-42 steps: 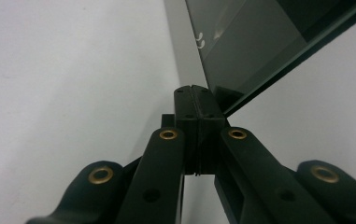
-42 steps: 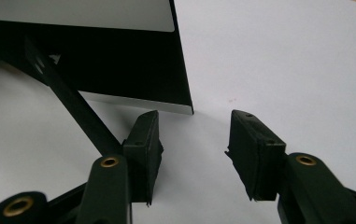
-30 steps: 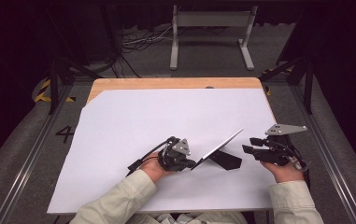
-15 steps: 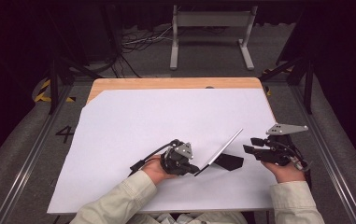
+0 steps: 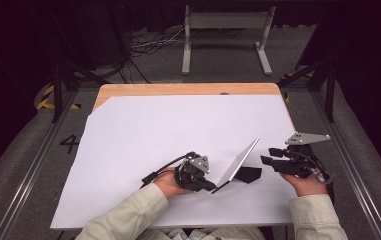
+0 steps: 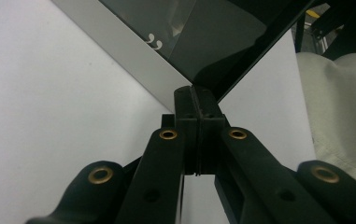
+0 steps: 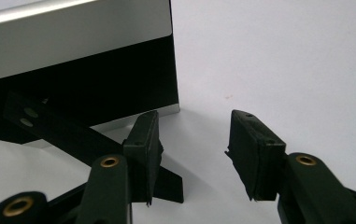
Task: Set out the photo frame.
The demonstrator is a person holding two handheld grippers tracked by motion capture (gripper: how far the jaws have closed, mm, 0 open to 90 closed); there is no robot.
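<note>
Thin flat silver-edged panel with dark glass face (image 5: 238, 162), tablet-like, tilted up off the white sheet-covered table (image 5: 168, 125) near its near right part, lower corner pinched by the left gripper (image 5: 205, 184), upper edge free in the air. Probably raised this way to expose the black flat stand piece (image 5: 249, 174) lying beneath it. Right gripper (image 5: 267, 156) just right of the panel, apart from it, seemingly waiting to take the far side or the stand. Painted "4" (image 5: 69, 144) readable on the floor left of the table.

Left gripper view: jaws clenched together on the panel's corner (image 6: 166, 42), silver border and dark reflective glass running up and away. Small pale mark like a pair of commas on the glass near the border; no brand legible.

Right gripper view: jaws released, spread wide, nothing between them. Panel's silver back and black edge (image 7: 87, 60) at upper left, black stand strip (image 7: 73, 135) crossing behind the left jaw, white sheet (image 7: 283, 56) beyond. No writing readable.
</note>
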